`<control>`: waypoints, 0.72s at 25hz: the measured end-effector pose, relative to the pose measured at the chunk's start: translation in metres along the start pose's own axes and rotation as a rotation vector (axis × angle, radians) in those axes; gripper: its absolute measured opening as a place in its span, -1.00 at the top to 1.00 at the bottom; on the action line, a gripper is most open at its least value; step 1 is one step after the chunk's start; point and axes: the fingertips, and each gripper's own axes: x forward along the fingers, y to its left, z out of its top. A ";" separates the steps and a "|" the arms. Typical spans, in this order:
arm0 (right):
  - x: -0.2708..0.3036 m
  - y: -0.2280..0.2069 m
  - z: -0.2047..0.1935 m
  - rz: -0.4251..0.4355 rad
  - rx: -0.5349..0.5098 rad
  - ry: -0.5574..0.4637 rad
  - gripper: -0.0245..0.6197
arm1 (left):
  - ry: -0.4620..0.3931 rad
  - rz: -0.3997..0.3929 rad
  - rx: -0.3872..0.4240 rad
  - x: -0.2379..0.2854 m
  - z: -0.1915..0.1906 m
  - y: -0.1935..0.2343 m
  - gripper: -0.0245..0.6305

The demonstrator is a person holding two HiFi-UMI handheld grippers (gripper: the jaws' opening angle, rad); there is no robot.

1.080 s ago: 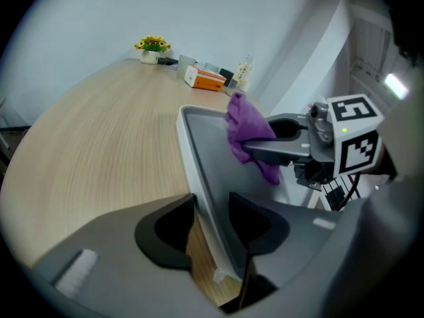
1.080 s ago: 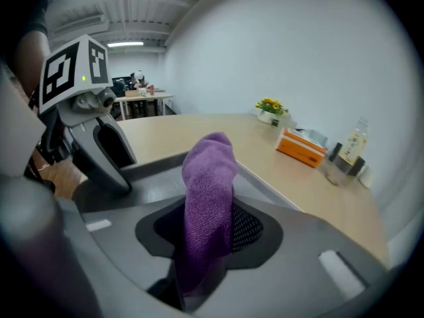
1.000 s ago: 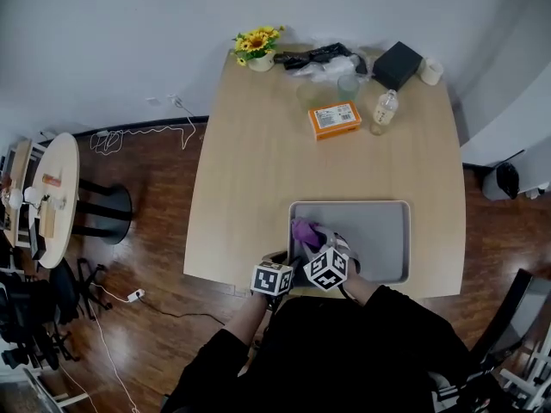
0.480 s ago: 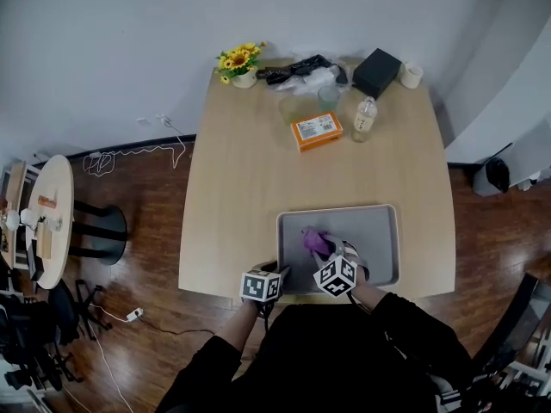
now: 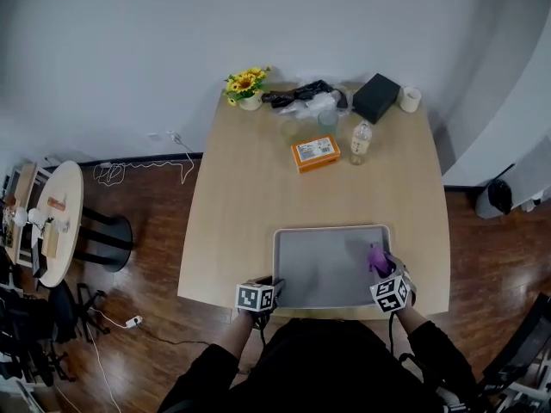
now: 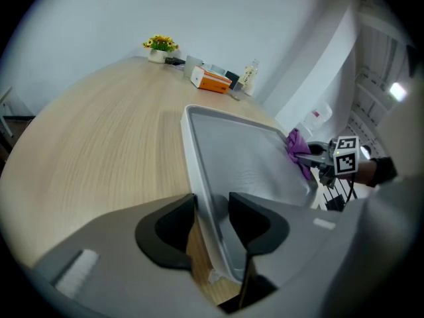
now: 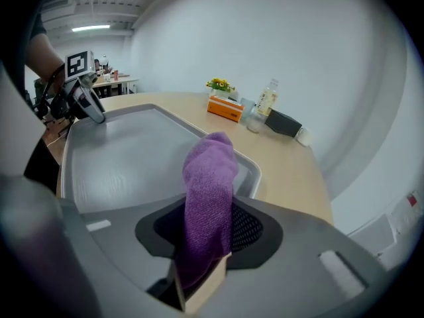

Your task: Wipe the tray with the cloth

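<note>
A grey tray (image 5: 320, 265) lies at the near edge of the wooden table. My left gripper (image 5: 273, 287) is at the tray's near-left corner, with its jaws shut on the rim (image 6: 199, 177). My right gripper (image 5: 380, 273) is over the right side of the tray, shut on a purple cloth (image 5: 376, 258). In the right gripper view the cloth (image 7: 211, 177) sticks up from between the pads and hangs down over the tray floor (image 7: 126, 158). The left gripper view shows the cloth (image 6: 296, 144) near the tray's far rim.
At the far end of the table stand an orange box (image 5: 313, 153), a clear bottle (image 5: 361, 141), a glass (image 5: 327, 119), a flower pot (image 5: 244, 85), a black box (image 5: 376, 96), a white cup (image 5: 409, 99) and black cables (image 5: 297, 93). A round side table (image 5: 52, 222) stands at the left.
My right gripper has swept the purple cloth across the tray from its near-left part to its right side. The left gripper has kept its hold on the corner.
</note>
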 end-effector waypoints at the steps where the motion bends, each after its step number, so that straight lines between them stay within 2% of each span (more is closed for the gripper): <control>1: -0.001 -0.003 -0.002 -0.002 0.011 -0.002 0.50 | 0.000 0.003 0.000 0.000 0.001 0.000 0.48; 6: 0.001 -0.001 0.004 -0.034 0.013 0.009 0.50 | -0.009 0.025 0.044 -0.002 0.001 -0.001 0.47; 8: 0.006 0.013 0.016 -0.014 -0.002 0.002 0.50 | -0.005 0.035 0.059 -0.004 -0.005 0.000 0.38; 10: 0.014 0.038 0.037 0.034 -0.026 -0.026 0.50 | 0.002 0.029 0.038 -0.006 -0.013 -0.002 0.22; 13: 0.027 0.096 0.081 0.138 -0.074 -0.092 0.50 | -0.003 0.020 0.005 -0.007 -0.018 -0.002 0.23; 18: 0.047 0.205 0.152 0.331 -0.139 -0.176 0.50 | 0.017 -0.003 0.032 -0.007 -0.019 -0.002 0.23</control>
